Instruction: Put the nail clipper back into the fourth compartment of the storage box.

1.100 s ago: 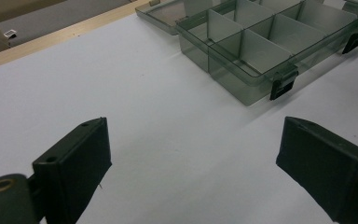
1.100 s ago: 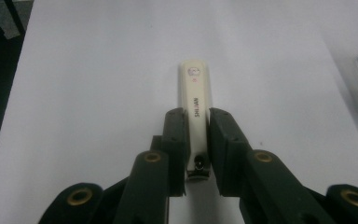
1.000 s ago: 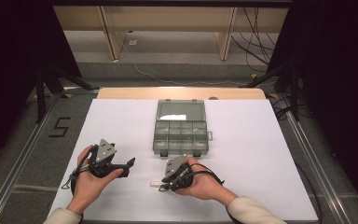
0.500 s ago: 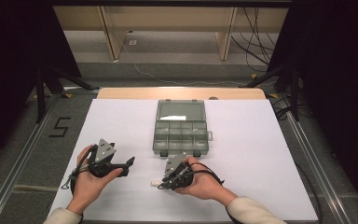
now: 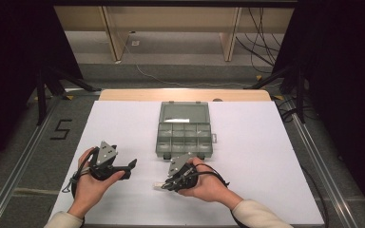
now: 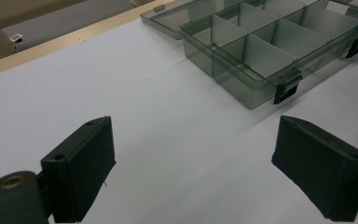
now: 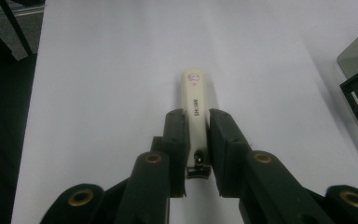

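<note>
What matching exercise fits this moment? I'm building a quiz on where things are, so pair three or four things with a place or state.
Things:
1. left claw
2. right claw
3. compartment box
4. nail clipper

States:
A. lid open, compartments bare, at the table's middle
B. cream-coloured, sticking out forward between two black jaws
C. jaws wide apart, nothing between them
D. jaws closed on a slim tool

Pairs: 1-C, 2-D, 3-A, 4-B
</note>
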### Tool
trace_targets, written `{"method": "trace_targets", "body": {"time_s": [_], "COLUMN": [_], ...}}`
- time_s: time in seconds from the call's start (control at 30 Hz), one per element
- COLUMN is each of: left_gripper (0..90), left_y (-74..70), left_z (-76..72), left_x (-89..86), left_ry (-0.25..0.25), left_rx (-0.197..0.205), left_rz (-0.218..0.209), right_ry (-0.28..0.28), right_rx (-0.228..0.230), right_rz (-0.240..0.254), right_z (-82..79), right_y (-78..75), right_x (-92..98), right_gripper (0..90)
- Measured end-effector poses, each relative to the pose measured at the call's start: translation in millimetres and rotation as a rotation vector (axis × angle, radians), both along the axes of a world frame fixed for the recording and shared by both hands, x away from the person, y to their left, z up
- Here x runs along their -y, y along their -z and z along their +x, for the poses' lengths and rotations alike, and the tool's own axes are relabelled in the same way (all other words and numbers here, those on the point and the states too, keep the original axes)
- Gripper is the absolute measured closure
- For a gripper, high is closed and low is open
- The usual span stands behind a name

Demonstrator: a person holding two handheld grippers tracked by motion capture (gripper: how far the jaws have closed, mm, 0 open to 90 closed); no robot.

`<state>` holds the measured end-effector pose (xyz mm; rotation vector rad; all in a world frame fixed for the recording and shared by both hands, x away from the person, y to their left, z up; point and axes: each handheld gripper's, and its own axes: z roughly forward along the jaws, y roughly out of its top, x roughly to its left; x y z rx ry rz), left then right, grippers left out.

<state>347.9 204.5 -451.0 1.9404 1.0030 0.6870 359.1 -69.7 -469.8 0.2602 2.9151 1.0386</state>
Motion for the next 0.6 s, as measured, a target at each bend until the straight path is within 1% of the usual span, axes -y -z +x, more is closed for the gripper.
{"method": "trace_targets", "body": {"time_s": [0.27,0.4,0.5,0.53,0.6], "left_gripper": [11.9,12.1,12.1,12.2,12.2], "left_y": [0.0,-0.2,0.0,-0.1,-0.2], "left_z": [0.2,0.0,0.2,0.2,0.1], "left_x": [-0.3,-0.3,-0.3,-0.3,-0.3], "left_ry": [0.000,-0.004,0.000,-0.001,-0.002], "left_rx": [0.001,0.001,0.001,0.001,0.002], "left_rz": [0.000,0.000,0.000,0.000,-0.001], "right_ry": [0.014,0.011,0.020,0.019,0.023], "right_rx": [-0.005,0.000,-0.006,0.004,0.002], "right_rz": [0.009,0.014,0.016,0.017,0.019], "right_z": [0.6,1.4,1.1,1.7,1.4], "right_y": [-4.0,-5.9,-7.6,-7.8,-8.6], "right_x": [1.7,2.4,2.8,2.9,3.0], "right_gripper": [77.9,77.9,77.9,77.9,77.9]}}
